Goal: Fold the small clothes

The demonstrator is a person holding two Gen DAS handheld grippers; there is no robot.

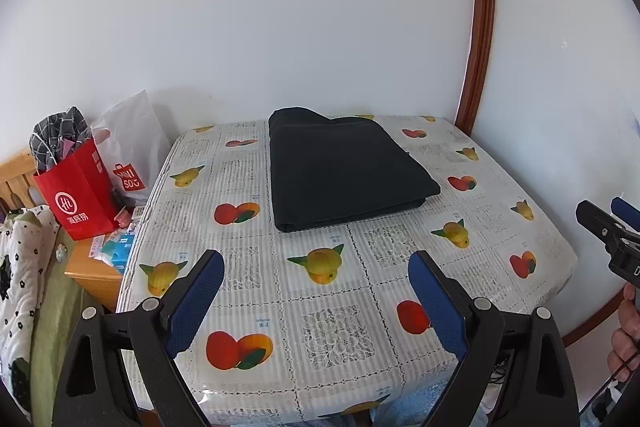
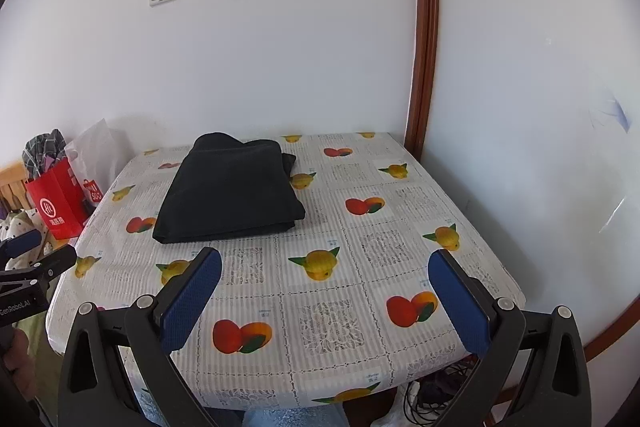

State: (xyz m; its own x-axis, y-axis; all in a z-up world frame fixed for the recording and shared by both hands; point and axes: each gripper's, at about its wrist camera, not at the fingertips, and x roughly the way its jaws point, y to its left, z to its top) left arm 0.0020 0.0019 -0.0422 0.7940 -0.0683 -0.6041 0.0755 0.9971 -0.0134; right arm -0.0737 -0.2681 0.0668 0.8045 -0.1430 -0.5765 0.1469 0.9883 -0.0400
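Observation:
A black garment (image 1: 344, 171) lies folded into a neat rectangle on the far half of a table with a fruit-print cloth (image 1: 336, 311). It also shows in the right wrist view (image 2: 232, 195). My left gripper (image 1: 316, 263) is open and empty, held above the table's near edge, well short of the garment. My right gripper (image 2: 326, 263) is open and empty, also back over the near edge. The right gripper shows at the right edge of the left wrist view (image 1: 604, 215). The left gripper shows at the left edge of the right wrist view (image 2: 32, 255).
A red paper bag (image 1: 80, 195) and a white plastic bag (image 1: 132, 147) stand on a wooden cabinet (image 1: 92, 275) left of the table. A white wall rises behind, with a brown door frame (image 1: 476, 39) at the right. Cables (image 2: 424, 399) lie under the table.

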